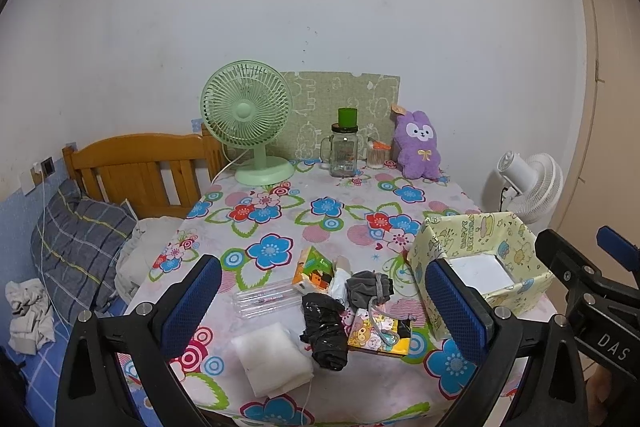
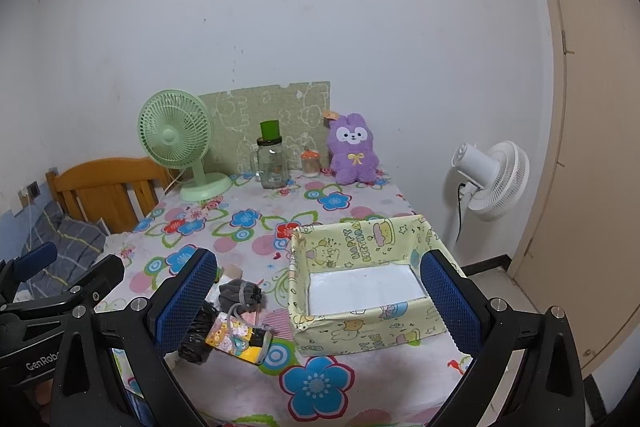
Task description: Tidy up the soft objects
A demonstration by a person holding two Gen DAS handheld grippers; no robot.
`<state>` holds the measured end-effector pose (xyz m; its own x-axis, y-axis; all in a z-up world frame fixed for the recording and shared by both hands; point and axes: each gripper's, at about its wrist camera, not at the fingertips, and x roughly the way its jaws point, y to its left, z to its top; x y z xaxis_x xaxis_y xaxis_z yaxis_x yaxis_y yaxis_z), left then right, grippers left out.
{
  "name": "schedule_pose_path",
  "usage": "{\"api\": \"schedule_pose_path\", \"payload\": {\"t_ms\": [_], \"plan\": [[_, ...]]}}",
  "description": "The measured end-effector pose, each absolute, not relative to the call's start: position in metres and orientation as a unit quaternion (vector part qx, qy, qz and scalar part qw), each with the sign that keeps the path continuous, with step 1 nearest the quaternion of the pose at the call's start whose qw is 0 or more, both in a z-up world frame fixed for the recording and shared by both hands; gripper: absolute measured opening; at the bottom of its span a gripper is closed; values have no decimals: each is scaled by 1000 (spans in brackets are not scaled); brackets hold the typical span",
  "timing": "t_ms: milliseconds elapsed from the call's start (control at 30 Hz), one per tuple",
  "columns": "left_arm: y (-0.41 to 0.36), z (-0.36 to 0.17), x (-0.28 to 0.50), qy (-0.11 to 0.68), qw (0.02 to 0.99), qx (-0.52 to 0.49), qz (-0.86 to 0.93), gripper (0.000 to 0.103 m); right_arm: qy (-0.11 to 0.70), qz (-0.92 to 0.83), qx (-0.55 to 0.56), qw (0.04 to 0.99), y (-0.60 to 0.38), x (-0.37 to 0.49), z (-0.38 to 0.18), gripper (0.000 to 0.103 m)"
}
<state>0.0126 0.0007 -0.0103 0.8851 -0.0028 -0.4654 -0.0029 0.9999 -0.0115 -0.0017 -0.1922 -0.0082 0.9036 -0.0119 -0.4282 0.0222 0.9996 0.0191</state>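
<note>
A pile of small things lies near the table's front: a white folded cloth (image 1: 274,359), a black plastic bundle (image 1: 324,331), a grey drawstring pouch (image 1: 370,287), a cartoon-print pouch (image 1: 380,335), an orange-green tissue pack (image 1: 312,269) and a clear pen case (image 1: 266,301). A yellow birthday-print box (image 2: 360,283) stands open to the right, its white bottom bare. A purple plush rabbit (image 1: 418,145) leans at the back. My left gripper (image 1: 324,311) hovers open over the pile. My right gripper (image 2: 320,303) is open in front of the box.
A green desk fan (image 1: 250,119), a glass jar with a green lid (image 1: 344,147) and a small cotton-swab tub (image 1: 376,155) line the back of the flowered tablecloth (image 1: 280,211). A wooden bed with a plaid pillow (image 1: 76,243) is left. A white floor fan (image 2: 492,179) stands right.
</note>
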Motion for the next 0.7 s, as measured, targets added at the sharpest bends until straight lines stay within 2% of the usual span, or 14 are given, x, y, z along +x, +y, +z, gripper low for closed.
{"api": "schedule_pose_path", "payload": {"t_ms": [700], "plan": [[0,-12,20,243,970,-8,7,102,217,-8,-2,976,-186,0,-10,103]]}}
